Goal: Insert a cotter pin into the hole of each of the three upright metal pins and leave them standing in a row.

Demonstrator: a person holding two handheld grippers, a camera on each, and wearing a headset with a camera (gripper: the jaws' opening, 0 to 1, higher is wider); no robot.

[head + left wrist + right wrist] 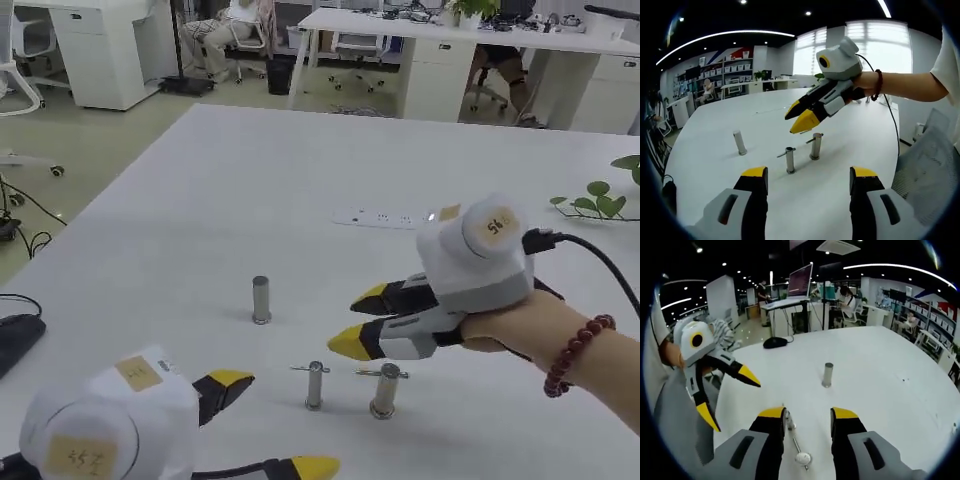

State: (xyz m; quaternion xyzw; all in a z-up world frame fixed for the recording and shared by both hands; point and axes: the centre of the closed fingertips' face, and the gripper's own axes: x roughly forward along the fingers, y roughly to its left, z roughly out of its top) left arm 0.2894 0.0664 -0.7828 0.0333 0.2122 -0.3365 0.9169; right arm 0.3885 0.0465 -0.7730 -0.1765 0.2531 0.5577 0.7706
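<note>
On the white tabletop (200, 200), the middle cylindrical steel pin (315, 386) and the right steel pin (385, 392) each carry a thin wire cotter pin (312, 369). The left steel pin (261, 299), set back from them, stands bare. The yellow-tipped right gripper (360, 320) and left gripper (272, 423) hover open-jawed and empty. One insertion likely remains.

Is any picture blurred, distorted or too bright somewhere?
Head view: the near left hand-held gripper is soft, the bare metal pin sharper. Left gripper view: the windows are blown out, fisheye curves the table. Right gripper view: the ceiling light strip bends into an arc.
</note>
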